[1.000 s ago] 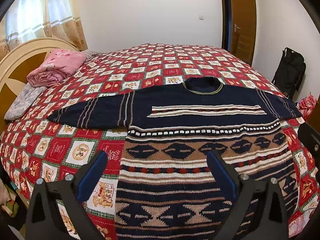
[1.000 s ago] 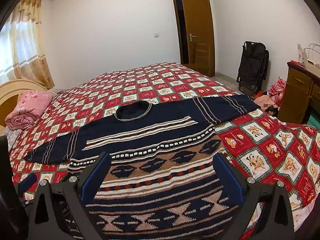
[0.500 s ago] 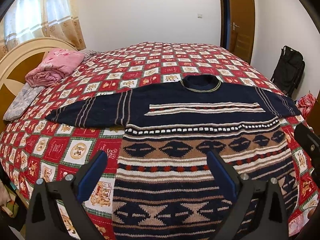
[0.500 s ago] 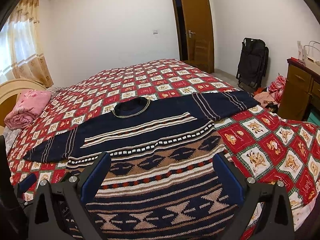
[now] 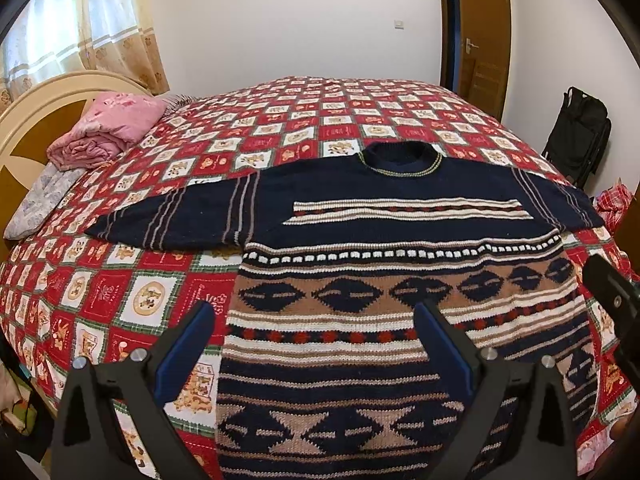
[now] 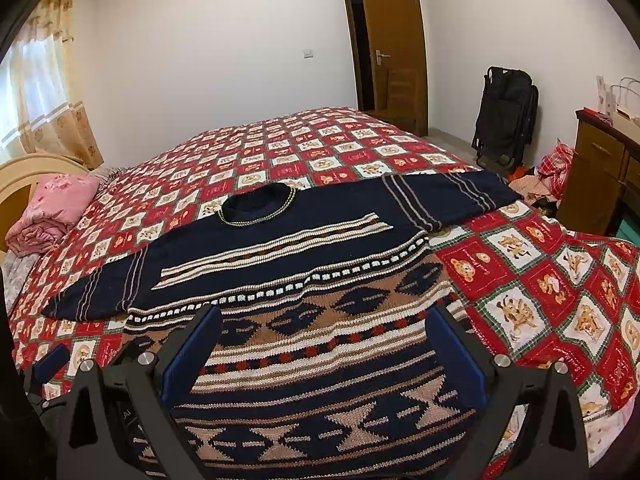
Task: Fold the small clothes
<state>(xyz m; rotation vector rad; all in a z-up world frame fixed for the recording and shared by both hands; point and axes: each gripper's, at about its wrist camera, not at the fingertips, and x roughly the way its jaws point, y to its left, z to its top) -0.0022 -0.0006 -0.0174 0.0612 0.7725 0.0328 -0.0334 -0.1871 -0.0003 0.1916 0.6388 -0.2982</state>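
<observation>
A navy knitted sweater (image 5: 400, 240) with brown, white and red patterned bands lies flat and face up on the bed, both sleeves spread out, collar at the far end. It also shows in the right wrist view (image 6: 304, 280). My left gripper (image 5: 314, 316) is open and empty, hovering over the sweater's lower left part near its hem. My right gripper (image 6: 324, 320) is open and empty over the lower right part. Part of the right gripper shows at the right edge of the left wrist view (image 5: 616, 304).
The bed has a red checked cartoon quilt (image 5: 280, 128). A folded pink blanket (image 5: 108, 132) lies by the cream headboard (image 5: 44, 100) at left. A black folded stroller (image 6: 504, 116), a wooden door (image 6: 392, 48) and a brown dresser (image 6: 600, 172) stand beyond the bed.
Both grippers have moved slightly forward and down over the sweater. Both stay open. The sweater has not moved.
</observation>
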